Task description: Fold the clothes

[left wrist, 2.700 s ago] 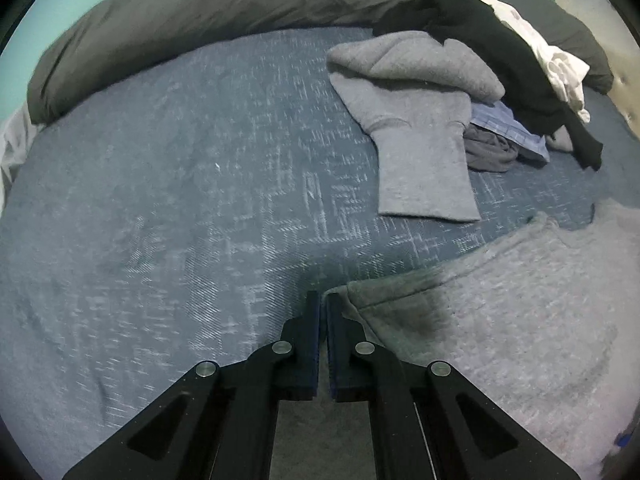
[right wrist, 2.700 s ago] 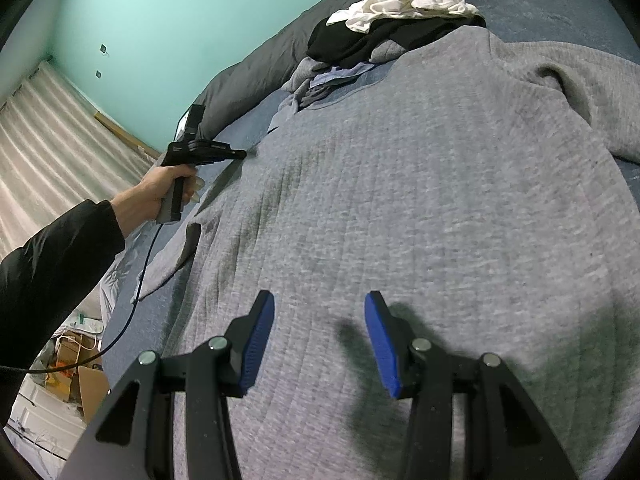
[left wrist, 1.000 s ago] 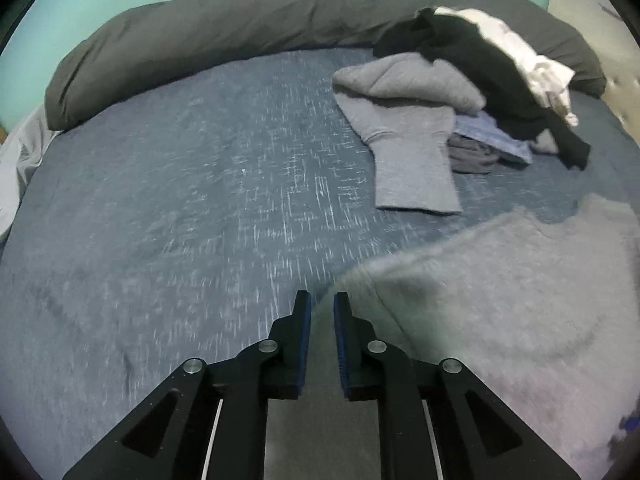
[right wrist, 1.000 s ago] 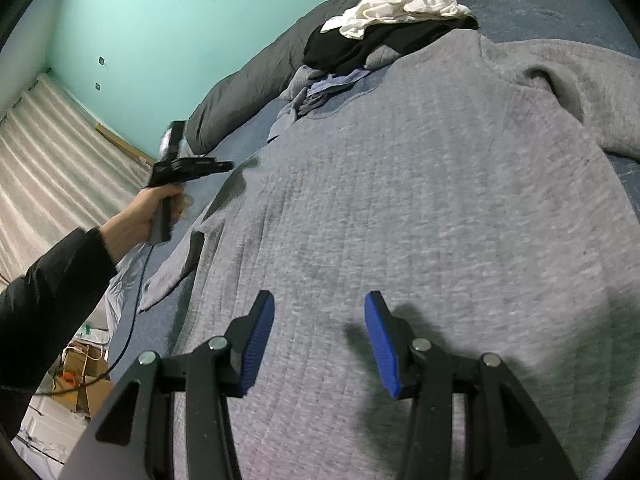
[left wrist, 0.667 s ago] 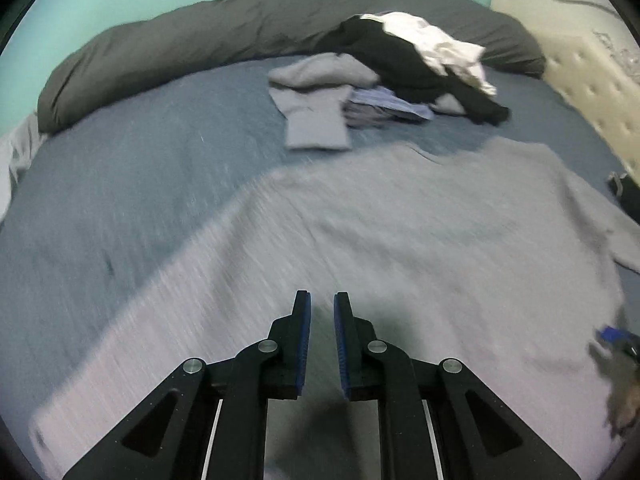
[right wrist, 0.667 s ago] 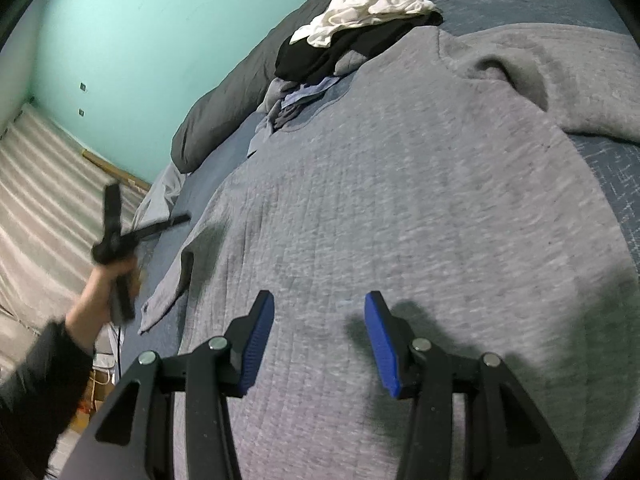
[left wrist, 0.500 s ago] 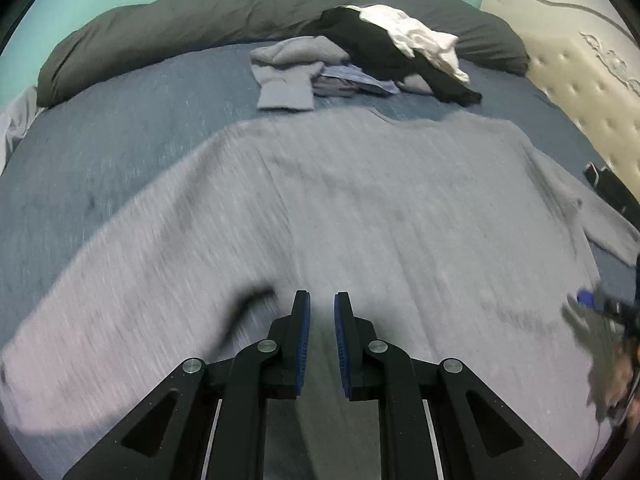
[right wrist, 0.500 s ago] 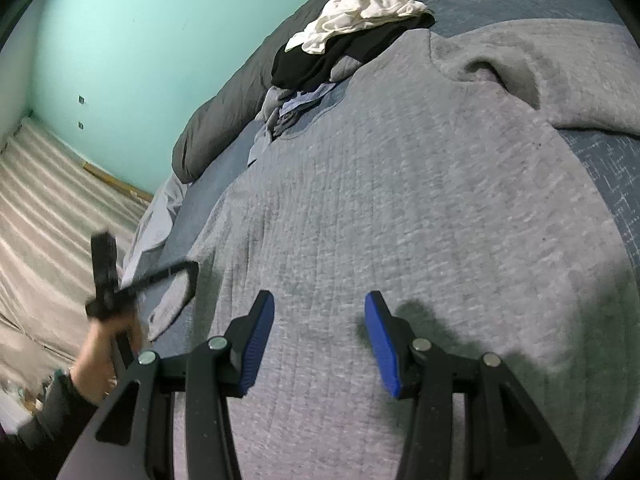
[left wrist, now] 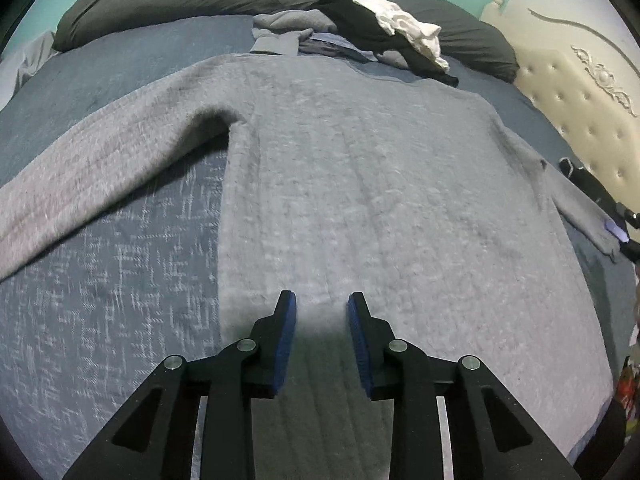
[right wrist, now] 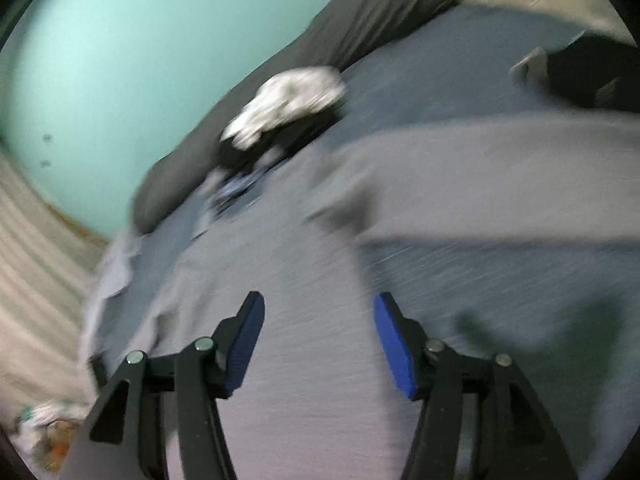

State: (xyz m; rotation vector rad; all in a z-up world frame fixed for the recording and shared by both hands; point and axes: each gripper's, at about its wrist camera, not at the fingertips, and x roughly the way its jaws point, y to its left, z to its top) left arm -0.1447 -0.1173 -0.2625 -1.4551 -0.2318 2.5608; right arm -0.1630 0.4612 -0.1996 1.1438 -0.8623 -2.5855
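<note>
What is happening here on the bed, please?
A person with a gripper in each hand is about to fold a grey sweater spread flat on the bed. The left gripper and the right gripper are both open above it, holding nothing. A pile of other clothes waits behind.

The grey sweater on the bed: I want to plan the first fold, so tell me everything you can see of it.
The grey sweater looks like thick, ribbed knit. It lies spread flat on the blue bedspread, neck toward the pile of clothes, hem nearest the camera. One sleeve angles out on the left of the view, the other on the right. The left gripper hovers open over the hem; nothing grips the sweater.
</note>
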